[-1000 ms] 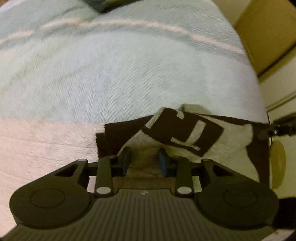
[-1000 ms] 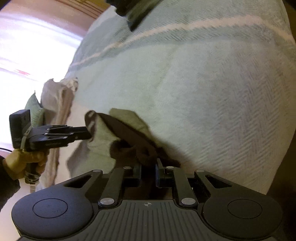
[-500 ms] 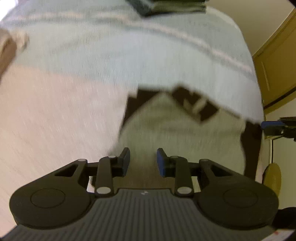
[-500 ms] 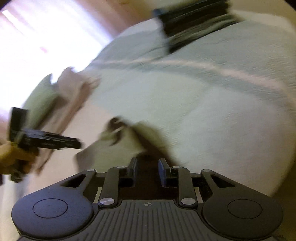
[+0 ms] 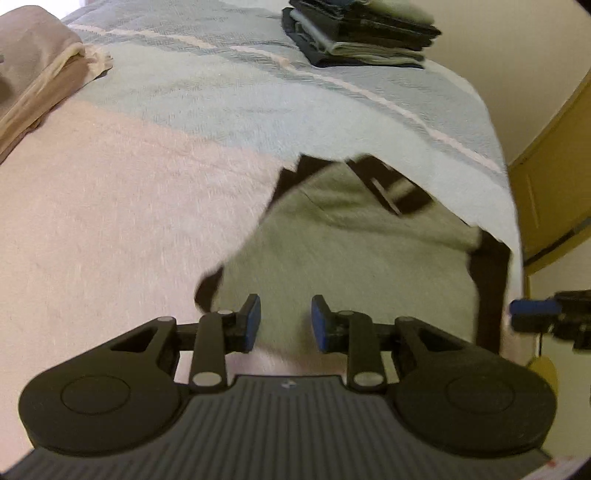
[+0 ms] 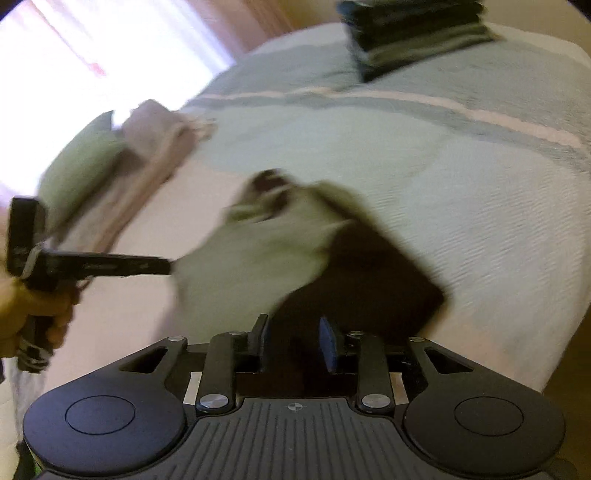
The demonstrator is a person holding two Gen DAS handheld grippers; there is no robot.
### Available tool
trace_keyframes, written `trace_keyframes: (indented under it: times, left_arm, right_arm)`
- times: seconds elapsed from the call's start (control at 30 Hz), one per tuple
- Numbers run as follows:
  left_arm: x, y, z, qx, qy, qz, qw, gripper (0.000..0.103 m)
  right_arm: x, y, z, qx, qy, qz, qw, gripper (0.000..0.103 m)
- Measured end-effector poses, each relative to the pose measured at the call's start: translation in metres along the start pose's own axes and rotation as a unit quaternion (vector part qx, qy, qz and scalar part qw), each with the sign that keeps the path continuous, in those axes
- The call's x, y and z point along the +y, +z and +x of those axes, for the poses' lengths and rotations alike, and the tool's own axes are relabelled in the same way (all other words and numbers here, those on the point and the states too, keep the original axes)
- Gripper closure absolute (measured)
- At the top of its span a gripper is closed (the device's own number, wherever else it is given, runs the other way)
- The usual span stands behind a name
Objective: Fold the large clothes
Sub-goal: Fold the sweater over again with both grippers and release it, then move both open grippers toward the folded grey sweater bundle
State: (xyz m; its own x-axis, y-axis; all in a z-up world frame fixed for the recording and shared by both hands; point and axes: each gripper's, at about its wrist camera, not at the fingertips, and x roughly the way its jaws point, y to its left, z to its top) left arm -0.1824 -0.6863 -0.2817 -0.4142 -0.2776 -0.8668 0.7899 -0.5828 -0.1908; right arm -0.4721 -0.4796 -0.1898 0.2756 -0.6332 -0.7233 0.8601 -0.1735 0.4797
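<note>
A grey garment with dark brown panels (image 5: 351,251) lies loosely folded on the bed, near its right edge. My left gripper (image 5: 286,321) is open just short of its near edge, with nothing between the fingers. In the right wrist view the same garment (image 6: 266,251) is blurred, its dark panel lying in front of my right gripper (image 6: 295,341), which is open above it. The left gripper (image 6: 103,264) shows at the garment's left side, held by a hand (image 6: 33,314). The right gripper (image 5: 546,317) shows at the left wrist view's right edge.
The bed has a light blue blanket (image 5: 258,92) and a pink sheet (image 5: 110,221). A stack of folded clothes (image 5: 358,33) sits at the far end. A pink folded cover (image 5: 33,74) and a green pillow (image 6: 77,162) lie at the left. A yellow door (image 5: 554,192) stands at the right.
Both grippers were shut on the garment's edge a second ago. They have opened, let go and drawn back, and the garment now lies on the bed.
</note>
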Motion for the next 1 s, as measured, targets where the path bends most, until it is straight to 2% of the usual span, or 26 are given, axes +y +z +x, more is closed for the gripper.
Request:
trace_keyframes:
  times: [0.1,0.2,0.27,0.33,0.4,0.47,0.5,0.53,0.67,0.73,0.8,0.87,0.93,1.0]
  left_arm:
    - [-0.002,-0.016,0.010,0.005,-0.003,0.014,0.9999,0.079]
    - [0.007,-0.027,0.039,0.004,-0.004,0.001,1.0000,0.078]
    - [0.014,-0.034,0.059,0.001,-0.009,-0.015,0.9998,0.076]
    - [0.018,-0.038,0.060,0.001,-0.005,-0.026,0.9996,0.073]
    - [0.020,-0.042,0.042,0.001,0.005,-0.035,0.9994,0.077]
    - [0.019,-0.045,0.009,-0.002,0.017,-0.050,0.9986,0.077]
    - [0.017,-0.048,-0.009,-0.005,0.023,-0.058,0.9981,0.077]
    - [0.015,-0.050,-0.026,-0.007,0.029,-0.065,0.9974,0.077]
    - [0.000,-0.063,-0.091,-0.015,0.044,-0.098,0.9941,0.075]
    - [-0.013,-0.071,-0.118,-0.011,0.049,-0.101,0.9936,0.068]
    - [-0.027,-0.081,-0.137,-0.006,0.060,-0.090,0.9941,0.051]
    - [-0.040,-0.089,-0.154,-0.004,0.067,-0.080,0.9945,0.041]
    - [-0.051,-0.097,-0.166,-0.006,0.066,-0.074,0.9951,0.037]
    - [-0.064,-0.104,-0.175,-0.008,0.074,-0.059,0.9955,0.027]
  right_arm:
    - [0.010,-0.024,0.021,0.022,-0.005,-0.007,1.000,0.074]
    - [-0.015,-0.048,0.046,0.046,-0.034,0.027,0.998,0.074]
    - [-0.025,-0.055,0.048,0.046,-0.027,0.031,0.998,0.074]
    - [-0.022,-0.055,0.040,0.051,-0.032,0.013,0.998,0.074]
    - [-0.015,-0.052,0.023,0.057,-0.049,0.008,0.997,0.070]
    - [-0.001,-0.049,0.002,0.056,-0.062,-0.006,0.997,0.058]
    - [0.006,-0.048,-0.010,0.054,-0.072,-0.018,0.996,0.048]
    - [0.017,-0.048,-0.022,0.051,-0.082,-0.031,0.995,0.044]
    - [0.059,-0.045,-0.061,0.047,-0.132,-0.070,0.988,0.042]
    - [0.076,-0.045,-0.074,0.045,-0.149,-0.080,0.985,0.041]
    - [0.090,-0.045,-0.088,0.046,-0.157,-0.078,0.983,0.040]
    - [0.100,-0.045,-0.099,0.047,-0.161,-0.073,0.983,0.039]
    - [0.110,-0.047,-0.107,0.051,-0.171,-0.074,0.981,0.038]
    - [0.119,-0.050,-0.111,0.066,-0.179,-0.080,0.978,0.037]
